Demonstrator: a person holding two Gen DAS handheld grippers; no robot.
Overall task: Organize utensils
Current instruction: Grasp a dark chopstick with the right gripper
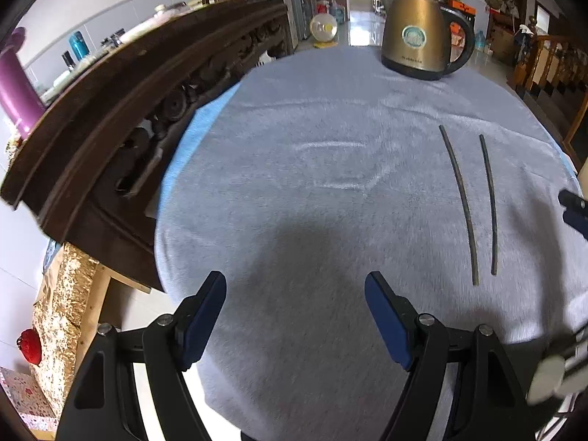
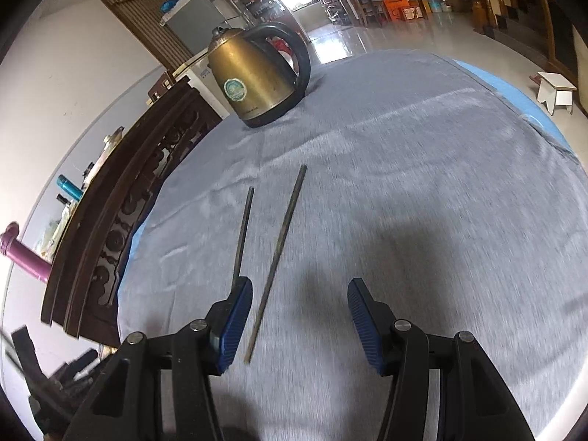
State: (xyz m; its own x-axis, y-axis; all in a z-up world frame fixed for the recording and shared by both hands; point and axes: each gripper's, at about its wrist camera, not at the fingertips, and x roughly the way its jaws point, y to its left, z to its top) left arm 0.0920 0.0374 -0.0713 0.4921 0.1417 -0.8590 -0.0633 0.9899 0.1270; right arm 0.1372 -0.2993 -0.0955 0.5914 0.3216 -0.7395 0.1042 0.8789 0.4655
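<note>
Here, over a table spread with a grey cloth (image 1: 330,117), I hold my two grippers above the work. My left gripper (image 1: 296,294) stands wide, its two blue pads well apart, with only bare cloth between them. My right gripper (image 2: 299,303) is also parted, somewhat narrower, and grips nothing.

Two chopsticks lie on the cloth, dark and thin, side by side but apart, not touching. Seen from my left wrist, the first chopstick (image 1: 461,198) and the second chopstick (image 1: 490,202) lie off to the right of my left gripper, running away from me. Seen from my right wrist, one chopstick (image 2: 277,257) runs down into the gap between my right pads, near the left one, while the other (image 2: 244,228) ends behind the left pad (image 2: 235,323); whether that pad touches it I cannot tell.

One brass-coloured electric kettle (image 1: 422,33) with a black handle stands at the far end of the table, well apart from the chopsticks. One carved dark wooden cabinet (image 1: 121,117) runs along the left edge. The tip of my right gripper shows at the right border of the left wrist view.
</note>
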